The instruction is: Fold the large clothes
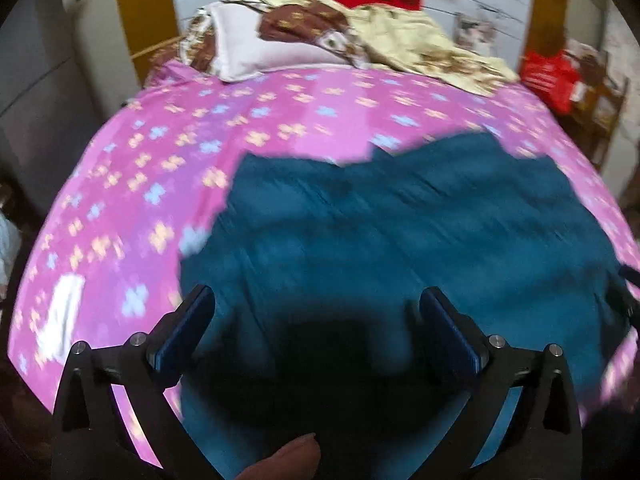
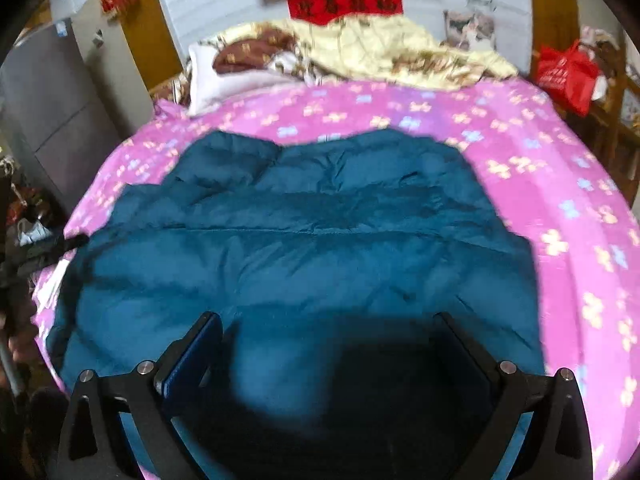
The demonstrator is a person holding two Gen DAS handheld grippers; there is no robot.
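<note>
A large teal padded jacket (image 1: 400, 220) lies spread flat on a bed with a pink flowered sheet (image 1: 160, 140). My left gripper (image 1: 316, 300) is open and empty, held above the jacket's near left part. In the right wrist view the jacket (image 2: 300, 248) fills the middle of the bed (image 2: 560, 200). My right gripper (image 2: 328, 324) is open and empty above the jacket's near edge. Both views are motion-blurred.
A white pillow (image 1: 256, 48) and a cream and brown quilt (image 1: 400, 36) lie at the head of the bed. A red bag (image 2: 568, 76) hangs on a wooden chair at the right. A grey cabinet (image 2: 52, 120) stands at the left.
</note>
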